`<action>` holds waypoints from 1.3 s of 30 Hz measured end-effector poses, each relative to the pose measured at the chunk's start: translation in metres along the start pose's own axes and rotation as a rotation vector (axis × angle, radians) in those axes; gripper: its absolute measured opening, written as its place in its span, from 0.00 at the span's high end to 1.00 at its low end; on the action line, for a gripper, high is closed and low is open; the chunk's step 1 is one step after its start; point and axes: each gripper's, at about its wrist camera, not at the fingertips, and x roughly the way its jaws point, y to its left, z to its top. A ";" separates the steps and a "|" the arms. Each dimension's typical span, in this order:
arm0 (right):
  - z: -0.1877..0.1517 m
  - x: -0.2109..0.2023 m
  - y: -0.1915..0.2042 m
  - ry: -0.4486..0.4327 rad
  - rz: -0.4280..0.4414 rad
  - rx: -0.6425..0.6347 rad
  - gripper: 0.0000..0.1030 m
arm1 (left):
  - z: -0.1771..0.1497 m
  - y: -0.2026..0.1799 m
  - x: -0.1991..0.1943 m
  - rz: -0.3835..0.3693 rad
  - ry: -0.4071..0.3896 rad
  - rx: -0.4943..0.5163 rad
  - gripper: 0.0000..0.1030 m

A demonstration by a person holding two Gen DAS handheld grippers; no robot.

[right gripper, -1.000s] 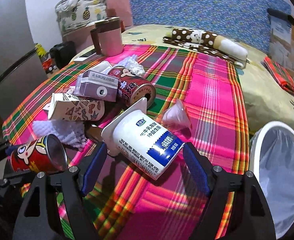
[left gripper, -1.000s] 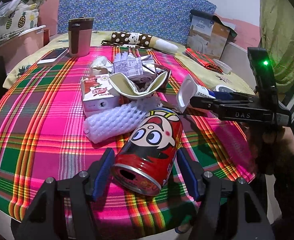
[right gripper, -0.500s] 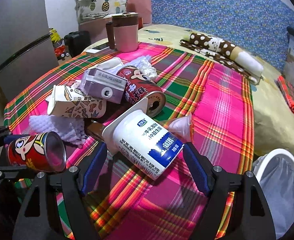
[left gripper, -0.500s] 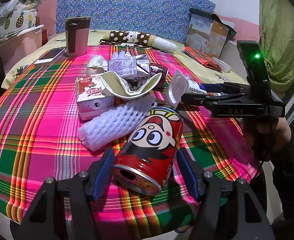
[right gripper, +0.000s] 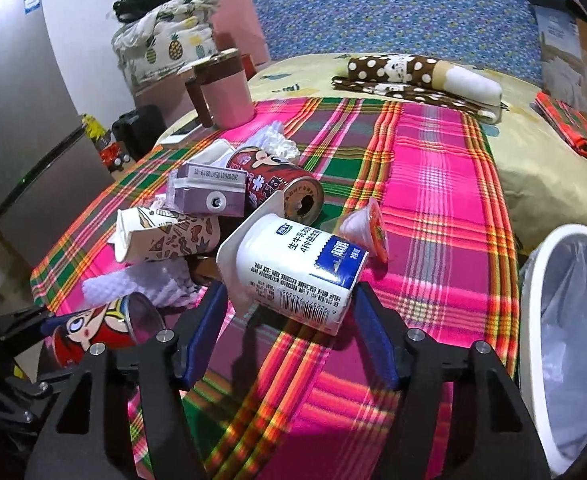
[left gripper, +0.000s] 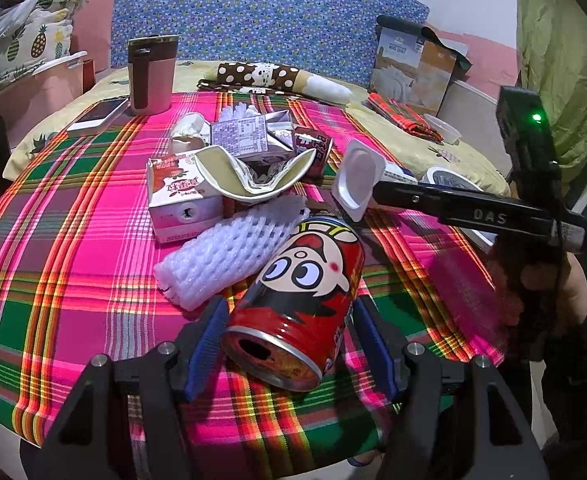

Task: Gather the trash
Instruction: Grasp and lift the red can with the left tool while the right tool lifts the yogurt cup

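Observation:
A red cartoon can (left gripper: 305, 292) lies on its side between the blue pads of my left gripper (left gripper: 289, 320), which is shut on it over the near edge of the plaid tablecloth (left gripper: 53, 264). My right gripper (right gripper: 289, 304) has a white and blue yogurt cup (right gripper: 293, 264) between its jaws. They are closing and both pads touch the cup's sides. In the left wrist view the cup (left gripper: 357, 184) sits at the tip of the right gripper's fingers (left gripper: 453, 204). A white lined bin (right gripper: 533, 272) stands at the right beside the table.
More trash is piled mid-table: a foam net (left gripper: 229, 256), a pink carton (left gripper: 181, 200), a crushed paper cup (left gripper: 253, 176), a purple carton (right gripper: 209, 192), a second can (right gripper: 281, 188) and a jelly cup (right gripper: 365, 228). A pink tumbler (left gripper: 151, 76) and a phone (left gripper: 99, 114) stand behind.
The right gripper's jaws have narrowed onto the yogurt cup, and the cup now sits more level between them. The left gripper and its can have not moved.

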 end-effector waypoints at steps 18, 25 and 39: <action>-0.024 -0.043 -0.016 -0.094 -0.031 0.113 0.36 | 0.017 -0.037 0.007 -0.028 -0.009 0.050 0.39; -0.030 -0.052 -0.025 -0.122 -0.038 0.129 0.36 | 0.021 -0.050 0.007 -0.025 -0.019 0.072 0.41; -0.038 -0.064 -0.035 -0.160 -0.040 0.146 0.36 | 0.031 -0.060 0.006 -0.018 -0.056 0.089 0.44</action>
